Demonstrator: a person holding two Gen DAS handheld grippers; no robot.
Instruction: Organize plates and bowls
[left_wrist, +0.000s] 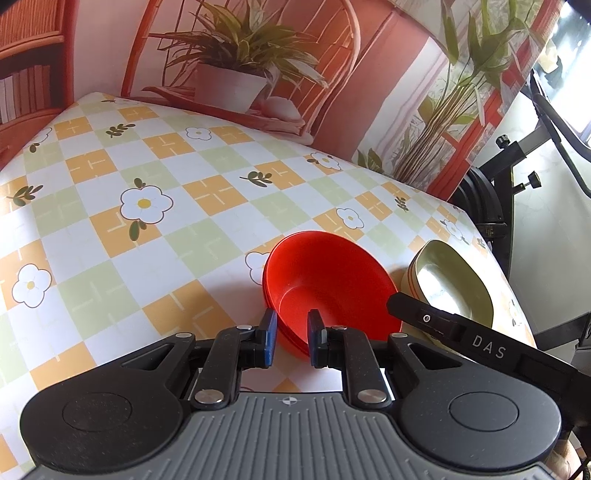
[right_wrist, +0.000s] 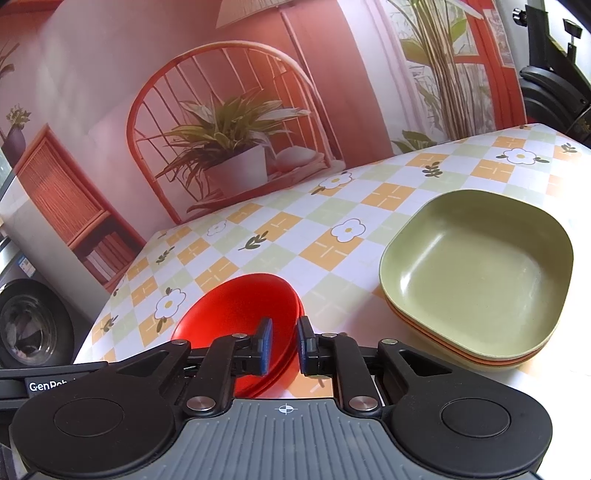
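Observation:
A stack of round red bowls (left_wrist: 332, 280) (right_wrist: 236, 306) sits on the flowered tablecloth (left_wrist: 147, 258) near its front edge. My left gripper (left_wrist: 291, 332) is closed narrowly over the stack's near rim, one finger outside and one inside. My right gripper (right_wrist: 284, 343) clamps the same stack's rim from the other side, with its left finger inside the bowl. To the right of the red bowls lies a stack of square plates (right_wrist: 480, 266) (left_wrist: 443, 284), green on top with an orange one beneath. The right gripper's black body (left_wrist: 461, 332) crosses in front of the plates.
A printed backdrop of a chair and potted plant (left_wrist: 236, 74) stands along the table's far edge. A black metal stand (left_wrist: 491, 192) is beyond the table's right side, and a washing machine (right_wrist: 33, 317) is off its left end.

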